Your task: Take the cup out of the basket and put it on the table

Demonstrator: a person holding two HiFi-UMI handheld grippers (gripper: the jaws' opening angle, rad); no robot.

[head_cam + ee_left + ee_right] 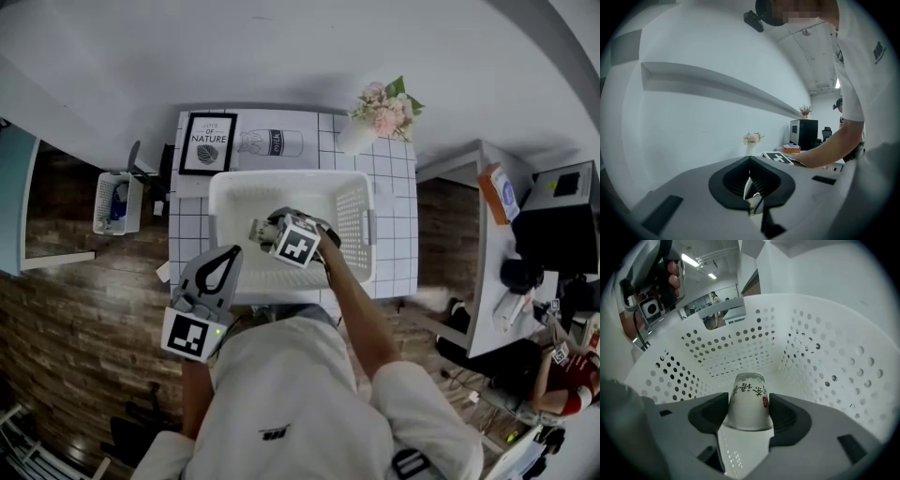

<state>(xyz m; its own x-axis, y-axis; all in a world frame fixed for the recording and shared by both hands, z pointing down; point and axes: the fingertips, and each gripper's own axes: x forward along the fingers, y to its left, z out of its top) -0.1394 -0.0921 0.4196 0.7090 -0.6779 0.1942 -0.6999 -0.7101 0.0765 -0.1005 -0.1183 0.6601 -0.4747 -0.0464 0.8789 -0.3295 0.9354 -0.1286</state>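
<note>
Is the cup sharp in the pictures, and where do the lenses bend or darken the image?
Right gripper view: the small pale printed cup is sharp, corners dark. Head view: the fisheye curves the white perforated plastic basket. Left gripper view: dark round edge.

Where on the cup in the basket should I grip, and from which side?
Grip the cup across its wider near end, a jaw on each side, coming down through the basket's open top as the right gripper does. It narrows toward the far end, where jaws might slip.
</note>
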